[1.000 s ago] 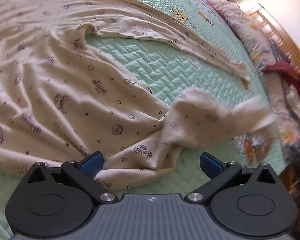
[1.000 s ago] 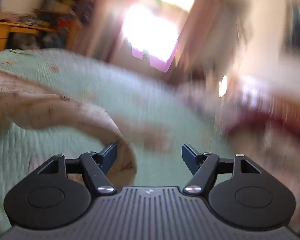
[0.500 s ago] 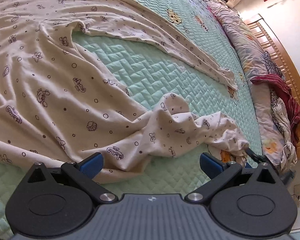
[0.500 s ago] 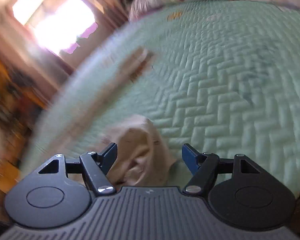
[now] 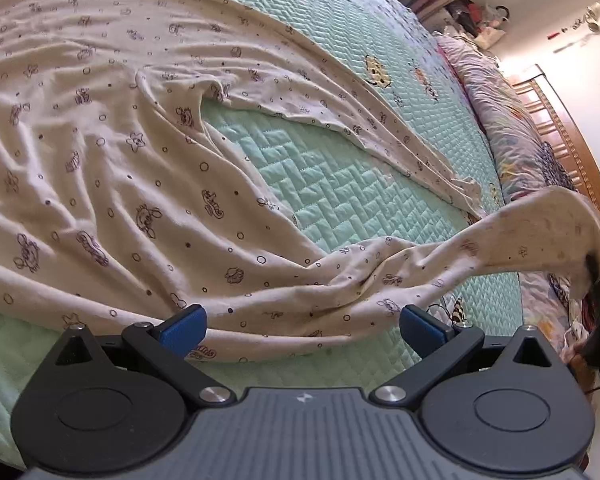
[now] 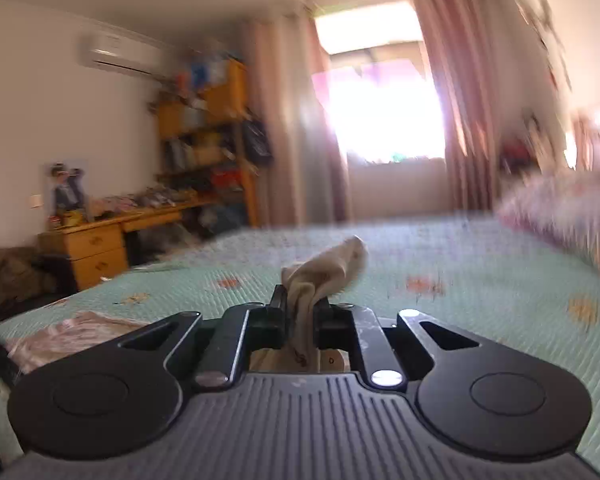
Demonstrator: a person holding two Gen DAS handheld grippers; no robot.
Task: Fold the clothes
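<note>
Since the earlier frames, the garment's [image 5: 148,168] sleeve end [image 5: 548,232] has risen off the quilt [image 5: 324,168]. Left gripper [image 5: 302,324] hovers wide open over the lower hem, pads clear of the cloth. Garment lies spread flat on the quilt. Right gripper [image 6: 300,312] has just been closing and now pinches the bunched sleeve end between its pads.

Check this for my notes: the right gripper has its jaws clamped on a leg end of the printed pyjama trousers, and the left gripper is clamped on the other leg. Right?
Half right. The left gripper grips nothing: in the left wrist view its jaws stand wide open above the printed pyjama trousers. The right gripper has just closed on the leg end.
</note>
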